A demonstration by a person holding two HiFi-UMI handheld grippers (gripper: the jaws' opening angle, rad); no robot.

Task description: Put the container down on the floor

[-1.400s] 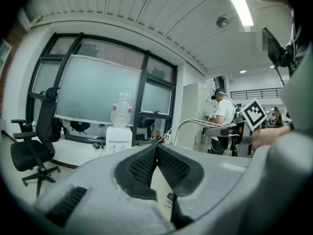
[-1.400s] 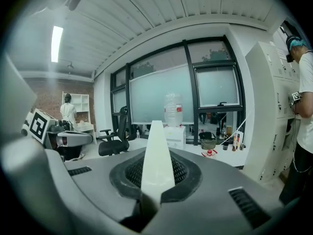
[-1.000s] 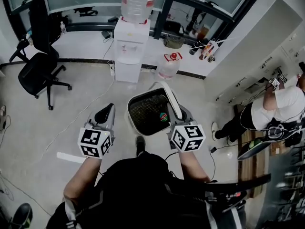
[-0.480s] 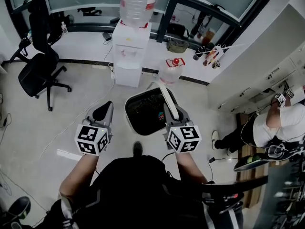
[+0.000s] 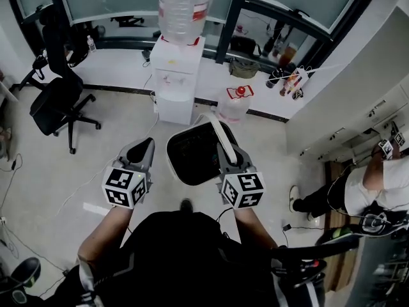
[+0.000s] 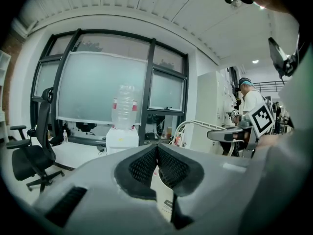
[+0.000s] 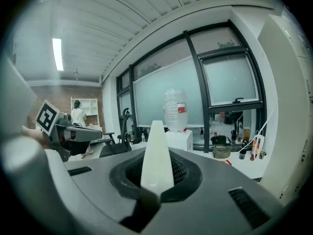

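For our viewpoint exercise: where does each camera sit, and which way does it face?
Head view: on the head, facing down at container, left gripper, right gripper, forearms.
Left gripper view: on that gripper, over shut empty jaws toward the water dispenser.
Right gripper view: on that gripper, over jaws shut on the handle.
Both gripper views share the water dispenser.

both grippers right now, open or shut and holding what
left gripper: closed, empty.
right gripper: closed on the white handle of the container.
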